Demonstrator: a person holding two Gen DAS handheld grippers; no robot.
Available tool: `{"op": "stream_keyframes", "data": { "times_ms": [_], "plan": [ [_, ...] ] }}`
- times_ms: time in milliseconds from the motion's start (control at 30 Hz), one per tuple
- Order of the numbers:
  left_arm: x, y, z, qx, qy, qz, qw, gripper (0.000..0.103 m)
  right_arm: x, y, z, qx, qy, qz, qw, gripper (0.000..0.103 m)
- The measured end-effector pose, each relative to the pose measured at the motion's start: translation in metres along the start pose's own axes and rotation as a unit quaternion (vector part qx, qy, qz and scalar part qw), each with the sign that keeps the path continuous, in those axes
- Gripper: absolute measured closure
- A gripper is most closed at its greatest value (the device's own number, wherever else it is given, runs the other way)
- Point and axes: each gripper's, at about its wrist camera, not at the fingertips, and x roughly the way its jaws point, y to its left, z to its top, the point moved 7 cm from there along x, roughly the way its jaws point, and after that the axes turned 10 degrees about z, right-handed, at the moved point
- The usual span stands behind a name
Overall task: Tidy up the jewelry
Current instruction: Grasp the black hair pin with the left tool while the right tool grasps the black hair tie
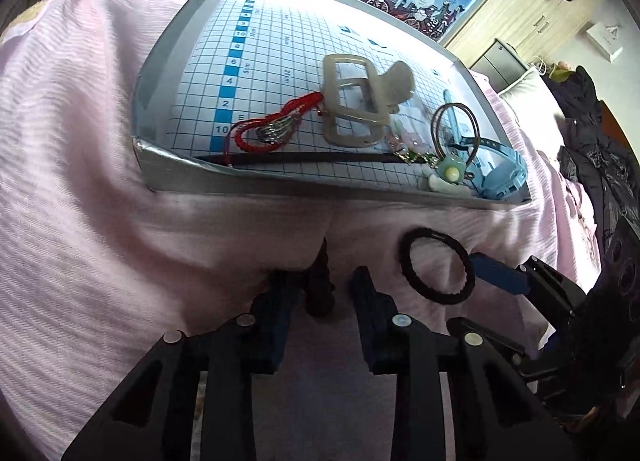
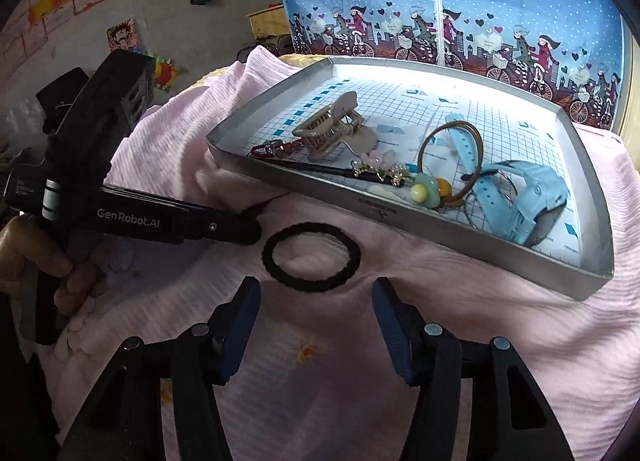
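Looking through the left wrist view first, the grey tray (image 1: 176, 61) sits on the pink blanket (image 1: 80, 181) of a bed, its grid-lined floor carrying a beige hair claw (image 1: 360, 101), a red cord bracelet (image 1: 272, 125), a brown hair tie (image 1: 456, 129), a blue watch (image 1: 504, 177) and a black hair stick (image 1: 300, 159) along the near wall; outside the tray, on the blanket just near of it and to the right, lies a black hair tie (image 1: 436, 269); the left gripper (image 1: 320, 297) has its jaws apart with a dark, ridged object (image 1: 320, 285) between them, and I cannot tell whether the pads touch it or what it is; the right gripper (image 1: 500, 273) comes in from the right, one blue finger tip just beside the tie's rim.

Turning to the right wrist view, the black hair tie (image 2: 312, 257) lies flat on the blanket just ahead of the right gripper (image 2: 316, 301), whose jaws stand wide apart and empty, short of the ring; the left gripper (image 2: 248, 227) reaches in from the left, held by a hand (image 2: 36, 257), its tip close to the tie's left edge, its jaws not readable here; the tray (image 2: 440, 229) lies beyond, to the far right.

The step in hand looks like collecting the stray tie; the next move likely calls for easing the right jaws forward over one side of the ring, pinching band rather than blanket, then lifting it over the near wall into the tray.
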Motion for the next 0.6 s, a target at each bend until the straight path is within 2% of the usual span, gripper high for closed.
{"op": "stream_keyframes", "data": {
  "times_ms": [233,500,600],
  "plan": [
    [0.004,0.009,0.005,-0.023,0.008,-0.005,0.9997,0.089,0.006,-0.005,0.013,0.008,-0.012,0.004,1.000,0.047],
    [0.003,0.011,0.005,-0.023,0.005,-0.003,0.9997,0.090,0.022,-0.003,0.015,-0.003,0.010,0.002,1.000,0.047],
    [0.004,0.010,0.005,-0.024,0.004,-0.004,0.9997,0.090,0.023,-0.004,0.014,0.001,0.008,0.004,1.000,0.055]
  ]
}}
